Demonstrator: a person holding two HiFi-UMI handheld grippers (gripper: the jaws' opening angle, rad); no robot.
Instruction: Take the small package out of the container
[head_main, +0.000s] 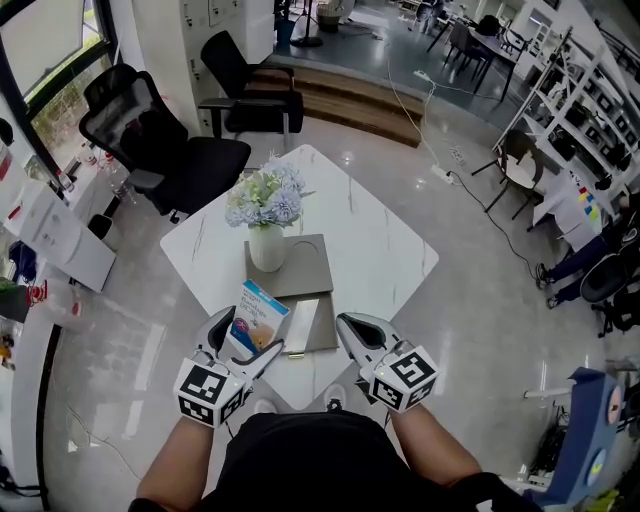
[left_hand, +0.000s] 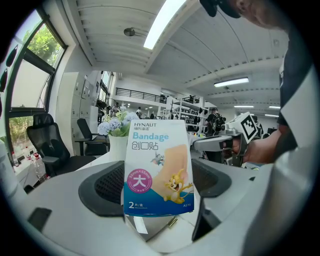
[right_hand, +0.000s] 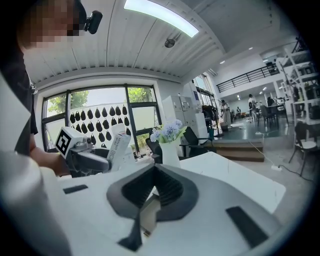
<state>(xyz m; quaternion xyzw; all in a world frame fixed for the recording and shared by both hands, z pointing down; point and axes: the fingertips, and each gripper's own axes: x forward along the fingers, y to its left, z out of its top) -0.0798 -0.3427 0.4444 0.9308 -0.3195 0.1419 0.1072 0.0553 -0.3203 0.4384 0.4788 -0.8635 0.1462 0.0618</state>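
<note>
Closest in head view, my left gripper (head_main: 243, 345) is holding the small package (head_main: 258, 318) upright over the grey tray's (head_main: 305, 262) near end. Left gripper view: my 2 jaws are clamping its lower sides. Right gripper view: my right gripper (right_hand: 156, 172) is pressing its jaws together, empty.

We log: white square marble-top table (head_main: 390, 250) centre | grey flat square tray (head_main: 312, 268) on it | white ceramic vase of pale flowers (head_main: 267, 247) on tray's far-left corner | slim beige oblong box (head_main: 302, 325) on tray's near edge | blue-and-white cardboard bandage package (head_main: 256, 318) just left of box, between left gripper (head_main: 243, 345) jaws | right gripper (head_main: 352, 330) right of box | black swivel office chair (head_main: 160, 140) behind table, left.
</note>
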